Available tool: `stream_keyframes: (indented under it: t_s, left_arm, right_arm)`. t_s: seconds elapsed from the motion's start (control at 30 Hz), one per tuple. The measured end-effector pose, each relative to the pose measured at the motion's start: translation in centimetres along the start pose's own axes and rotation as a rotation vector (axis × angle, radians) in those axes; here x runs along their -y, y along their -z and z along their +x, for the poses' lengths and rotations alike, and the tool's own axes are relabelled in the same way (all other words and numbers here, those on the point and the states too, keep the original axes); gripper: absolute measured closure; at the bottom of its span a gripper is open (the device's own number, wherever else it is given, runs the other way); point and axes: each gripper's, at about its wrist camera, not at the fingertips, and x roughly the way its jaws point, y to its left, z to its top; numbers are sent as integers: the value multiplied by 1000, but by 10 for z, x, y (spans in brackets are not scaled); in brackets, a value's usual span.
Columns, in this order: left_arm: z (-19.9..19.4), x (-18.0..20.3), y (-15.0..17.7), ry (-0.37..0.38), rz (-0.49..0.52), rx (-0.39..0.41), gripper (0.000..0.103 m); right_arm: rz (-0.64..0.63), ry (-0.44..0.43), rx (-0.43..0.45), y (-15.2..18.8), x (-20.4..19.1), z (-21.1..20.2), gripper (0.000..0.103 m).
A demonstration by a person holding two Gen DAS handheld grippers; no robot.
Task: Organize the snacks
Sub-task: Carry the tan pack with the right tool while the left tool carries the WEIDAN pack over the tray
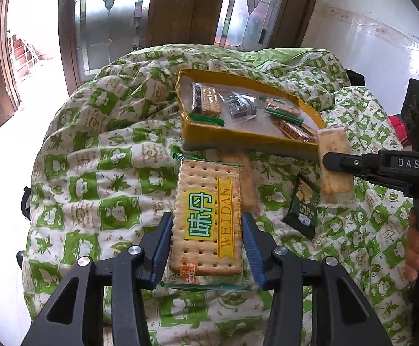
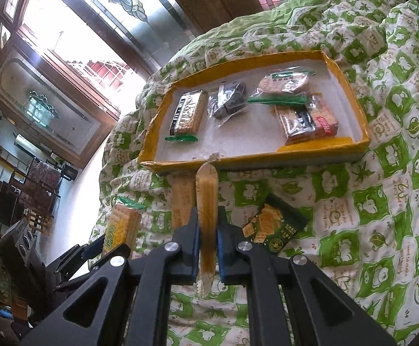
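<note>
Lower centre of the left wrist view, the left gripper [image 1: 206, 248] is clamped on the Weidan cracker pack [image 1: 206, 219]. At centre right, the right gripper [image 1: 329, 163] pinches a clear cracker packet [image 1: 334, 167] edge-on, just short of the yellow tray [image 1: 238, 137]. Both look mid-carry; next each needs a bare spot in the tray.

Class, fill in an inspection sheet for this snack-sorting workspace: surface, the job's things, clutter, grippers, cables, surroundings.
Surface: rumpled green-and-white quilt.
Job's things: yellow-rimmed tray holding several wrapped snacks; Weidan cracker pack; clear-wrapped cracker pack; dark green snack packet and another pale packet lying on the quilt.
Clutter: nothing seen.
Grippers: left hand-held gripper shut on the Weidan cracker pack; right hand-held gripper shut on the clear-wrapped cracker pack, edge-on.
Cables: nothing seen.
Surroundings: wooden-framed patterned glass doors.
</note>
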Motion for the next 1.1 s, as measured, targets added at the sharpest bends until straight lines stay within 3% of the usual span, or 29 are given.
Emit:
stream_keyframes:
  t_s: [0.63, 1.1]
  left_arm:
    - [3, 10, -24, 3, 33, 11, 53]
    - [7, 20, -64, 22, 60, 42, 53]
  right_arm:
    - [-4, 1, 27, -14, -2, -7, 93]
    - [-18, 20, 43, -35, -3, -5, 93]
